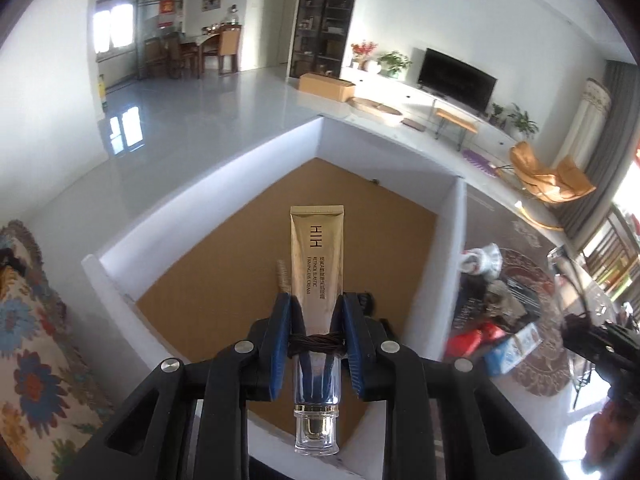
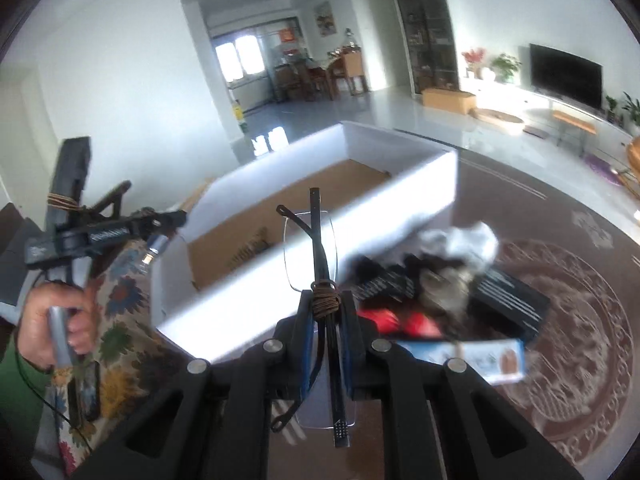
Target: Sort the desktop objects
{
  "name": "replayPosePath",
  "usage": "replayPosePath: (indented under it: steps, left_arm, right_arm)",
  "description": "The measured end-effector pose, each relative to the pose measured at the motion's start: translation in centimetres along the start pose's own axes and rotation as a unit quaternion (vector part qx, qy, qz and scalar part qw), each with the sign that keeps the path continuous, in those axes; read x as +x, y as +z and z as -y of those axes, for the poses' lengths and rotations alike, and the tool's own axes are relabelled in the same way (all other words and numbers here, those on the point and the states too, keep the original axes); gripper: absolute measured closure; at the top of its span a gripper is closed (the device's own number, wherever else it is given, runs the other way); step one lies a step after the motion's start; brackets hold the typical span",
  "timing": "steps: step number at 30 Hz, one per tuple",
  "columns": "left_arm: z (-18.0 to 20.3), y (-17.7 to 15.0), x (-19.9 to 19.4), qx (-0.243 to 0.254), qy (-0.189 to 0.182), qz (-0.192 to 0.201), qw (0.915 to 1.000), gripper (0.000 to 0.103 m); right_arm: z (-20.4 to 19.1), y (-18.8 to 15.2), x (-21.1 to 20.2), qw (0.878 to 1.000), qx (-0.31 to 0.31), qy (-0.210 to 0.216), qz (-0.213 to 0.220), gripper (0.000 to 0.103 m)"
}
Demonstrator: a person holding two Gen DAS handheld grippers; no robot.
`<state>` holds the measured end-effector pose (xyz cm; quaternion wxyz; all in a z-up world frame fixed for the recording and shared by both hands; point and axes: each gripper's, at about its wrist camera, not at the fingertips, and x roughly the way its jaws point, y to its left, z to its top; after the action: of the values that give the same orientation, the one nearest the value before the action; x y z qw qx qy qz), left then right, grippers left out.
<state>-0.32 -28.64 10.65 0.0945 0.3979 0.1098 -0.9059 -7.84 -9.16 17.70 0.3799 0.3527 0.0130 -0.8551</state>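
Gold plastic catches the light: an eye cream tube [image 1: 316, 268] is pinched between the blue pads [image 1: 282, 344] of the left gripper [image 1: 316, 346]. The jaws stand narrow, pressed against the tube's sides about halfway along it. Its flat crimped end points forward, past the fingertips, and its clear cap with a gold collar lies back toward the camera, behind the pads. A brown elastic band [image 1: 316, 339] crosses from one finger to the other over the tube. Below and ahead of this gripper sits a white box [image 1: 208, 196] with a brown cardboard floor; the tube hangs above that floor.

From the right wrist view, the right gripper [image 2: 328, 316] is closed tight on a pair of folded rimless glasses [image 2: 310, 248]. One clear lens juts forward beyond the fingertips, the dark temple arms run straight back between the pads, and the other lens lies behind them toward the camera. A brown band is wound round these fingertips too. The white box lies just ahead and to the left of this gripper. To its right, on a patterned brown rug [image 2: 580, 320], is a blurred heap of things: a black box [image 2: 512, 296], something red, and a blue-and-white carton [image 2: 480, 360]. At far left a hand [image 2: 56, 320] grips the other tool's handle.
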Motion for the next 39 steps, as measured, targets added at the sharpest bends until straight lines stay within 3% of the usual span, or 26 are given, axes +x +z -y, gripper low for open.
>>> replayPosePath:
  steps: [4, 10, 12, 13, 14, 18, 19, 22, 25, 29, 31, 35, 39]
  left_arm:
    - [-4.4, 1.2, 3.3, -0.031, 0.038, -0.025, 0.9985, 0.077]
    - [-7.6, 1.1, 7.5, -0.063, 0.055, -0.077, 0.9935, 0.072]
    - [-7.8, 0.7, 8.1, -0.072, 0.055, -0.087, 0.9921, 0.046]
    - [-7.8, 0.6, 8.0, -0.074, 0.056, -0.082, 0.9922, 0.039]
    - [-7.7, 0.3, 7.6, -0.073, 0.055, -0.071, 0.9933, 0.036]
    - [-5.6, -0.8, 5.6, -0.051, 0.060, -0.031, 0.9964, 0.036]
    - [-4.8, -1.0, 5.0, -0.046, 0.052, -0.023, 0.9973, 0.036]
    - [-0.8, -2.0, 2.6, -0.016, 0.014, 0.004, 0.9998, 0.036]
    - [4.7, -3.5, -0.1, 0.036, -0.045, 0.013, 0.9983, 0.036]
    - [13.2, -6.4, -1.7, 0.116, -0.110, 0.003, 0.9872, 0.013]
    - [17.1, -8.7, -1.0, 0.159, -0.123, -0.012, 0.9795, 0.013]
    - [22.2, -12.7, 3.4, 0.211, -0.103, -0.060, 0.9702, 0.013]
    - [24.7, -14.6, 7.7, 0.207, -0.074, -0.110, 0.9693, 0.013]
  right_arm:
    - [-6.7, 3.6, 6.4, 0.997, -0.045, 0.058, -0.018, 0.090]
    - [-10.7, 2.7, 16.9, 0.988, -0.071, 0.079, -0.115, 0.087]
    - [-10.8, 2.1, 18.8, 0.986, -0.074, 0.065, -0.134, 0.069]
    - [-10.6, 1.9, 18.9, 0.987, -0.075, 0.061, -0.131, 0.050]
    - [-10.4, 1.9, 18.5, 0.988, -0.074, 0.058, -0.119, 0.039]
    - [-8.7, 1.9, 14.5, 0.995, -0.061, 0.061, -0.055, 0.031]
    - [-8.4, 1.9, 13.0, 0.996, -0.061, 0.053, -0.034, 0.024]
    - [-5.6, 0.4, 8.2, 0.998, -0.056, 0.013, 0.023, 0.011]
    - [-1.4, -2.2, 4.3, 0.997, -0.040, -0.040, 0.043, 0.009]
    - [5.4, -7.1, -0.4, 0.991, -0.002, -0.132, 0.028, 0.008]
    - [9.1, -10.2, -2.1, 0.983, 0.025, -0.179, -0.001, 0.008]
    - [15.3, -17.0, -4.8, 0.961, 0.085, -0.254, -0.064, 0.008]
    - [18.3, -20.7, -6.0, 0.948, 0.124, -0.279, -0.092, 0.007]
